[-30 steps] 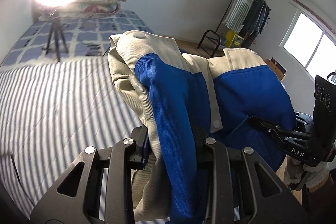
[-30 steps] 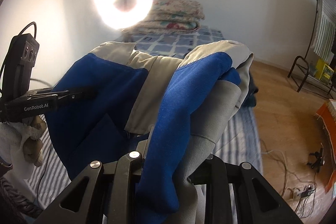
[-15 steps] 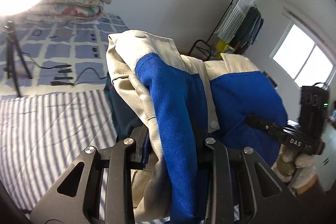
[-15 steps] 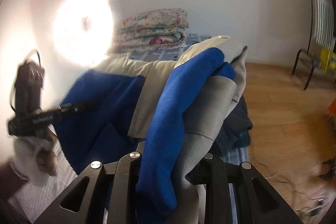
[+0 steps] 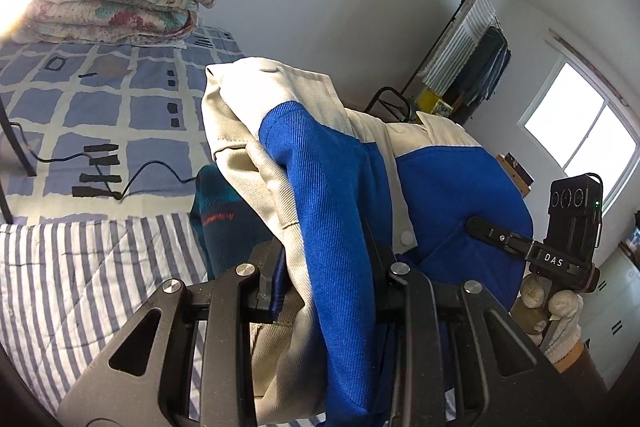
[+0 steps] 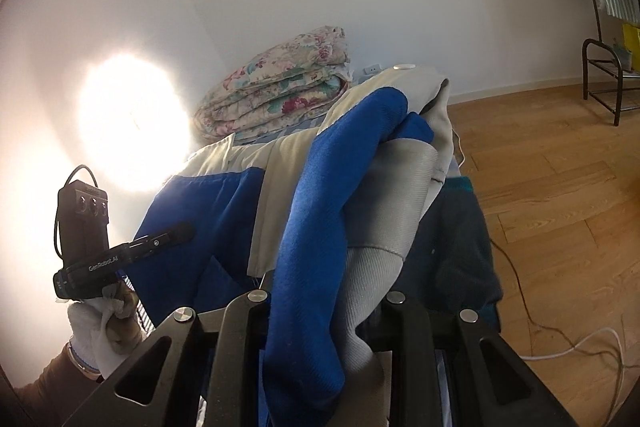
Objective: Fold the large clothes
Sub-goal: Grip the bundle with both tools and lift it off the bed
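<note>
"DAS" on right gripper [image 5: 476, 229]; "GenRobot.AI" on left gripper [image 6: 182, 230]; teal garment [image 5: 224, 211] print unreadable.

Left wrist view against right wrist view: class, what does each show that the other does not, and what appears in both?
Only the left wrist view shows the window, the striped sheet and the right gripper. Only the right wrist view shows the wooden floor and the left gripper. Both show the blue and beige jacket, clamped at each camera, and the folded floral quilt.

Right tongs [image 6: 324, 291] clamp blue-beige jacket [image 6: 332, 195]; left tongs [image 6: 176, 233] grip far side.
</note>
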The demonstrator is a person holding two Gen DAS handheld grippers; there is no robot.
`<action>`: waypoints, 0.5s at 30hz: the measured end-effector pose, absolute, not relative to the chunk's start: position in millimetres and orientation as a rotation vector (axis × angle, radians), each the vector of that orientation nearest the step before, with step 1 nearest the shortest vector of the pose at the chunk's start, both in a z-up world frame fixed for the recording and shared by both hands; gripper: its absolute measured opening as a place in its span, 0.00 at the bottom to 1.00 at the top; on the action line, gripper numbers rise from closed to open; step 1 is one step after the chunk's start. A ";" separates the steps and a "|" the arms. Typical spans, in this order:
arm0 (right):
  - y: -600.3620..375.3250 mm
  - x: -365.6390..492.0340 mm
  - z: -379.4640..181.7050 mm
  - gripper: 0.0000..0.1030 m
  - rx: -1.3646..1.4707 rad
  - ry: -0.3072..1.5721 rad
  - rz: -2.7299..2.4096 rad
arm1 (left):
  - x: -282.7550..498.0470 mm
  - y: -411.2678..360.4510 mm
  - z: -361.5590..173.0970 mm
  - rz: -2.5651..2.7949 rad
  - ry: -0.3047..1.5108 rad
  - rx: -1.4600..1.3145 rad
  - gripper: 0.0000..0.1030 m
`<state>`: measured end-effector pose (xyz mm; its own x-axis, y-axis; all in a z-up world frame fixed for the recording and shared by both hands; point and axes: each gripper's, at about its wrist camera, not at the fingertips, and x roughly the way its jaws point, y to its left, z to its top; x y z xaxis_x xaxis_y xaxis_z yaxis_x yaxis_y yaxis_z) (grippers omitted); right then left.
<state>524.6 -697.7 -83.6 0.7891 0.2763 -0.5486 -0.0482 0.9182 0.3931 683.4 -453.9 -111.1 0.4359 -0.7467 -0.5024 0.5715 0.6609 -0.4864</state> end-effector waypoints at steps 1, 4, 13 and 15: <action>-699.5 522.3 -82.9 0.22 0.372 0.639 0.175 | 686.7 -457.3 -111.4 -0.831 0.755 -0.262 0.27; -708.8 530.4 -81.3 0.22 0.376 0.633 0.162 | 693.9 -467.4 -112.2 -0.827 0.746 -0.257 0.27; -738.8 565.6 -112.4 0.22 0.404 0.670 0.122 | 724.3 -492.9 -139.2 -0.779 0.770 -0.226 0.27; -744.4 575.3 -130.0 0.22 0.419 0.701 0.103 | 731.1 -495.5 -149.4 -0.760 0.787 -0.213 0.27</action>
